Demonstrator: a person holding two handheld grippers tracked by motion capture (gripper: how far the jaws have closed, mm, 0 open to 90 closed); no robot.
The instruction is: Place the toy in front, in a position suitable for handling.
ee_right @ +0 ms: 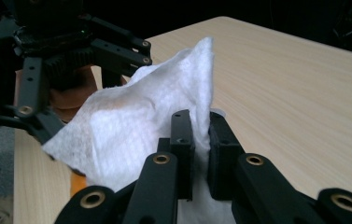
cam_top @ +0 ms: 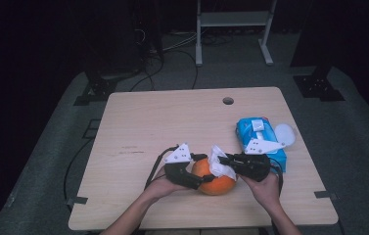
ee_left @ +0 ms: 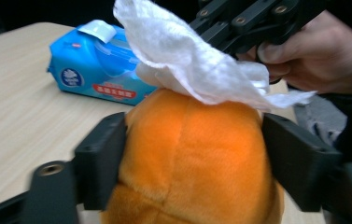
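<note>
An orange plush ball (cam_top: 216, 183) rests on the wooden table (cam_top: 172, 117) near its front edge. My left gripper (cam_top: 202, 169) reaches in from the left, and its two jaws press on either side of the plush ball (ee_left: 192, 154). A crumpled white wipe (cam_top: 219, 164) lies over the top of the ball, with my right gripper (cam_top: 223, 160) shut on it from the right. In the right gripper view the wipe (ee_right: 131, 121) is pinched between the closed jaws of my right gripper (ee_right: 201, 140), and it drapes toward the left gripper (ee_right: 47, 60).
A blue pack of wet wipes (cam_top: 258, 134) lies just behind my right hand, its white lid flipped open to the right. A small round hole (cam_top: 228, 101) sits near the table's far edge. Beyond the table are a dark floor, cables and a white frame (cam_top: 233, 29).
</note>
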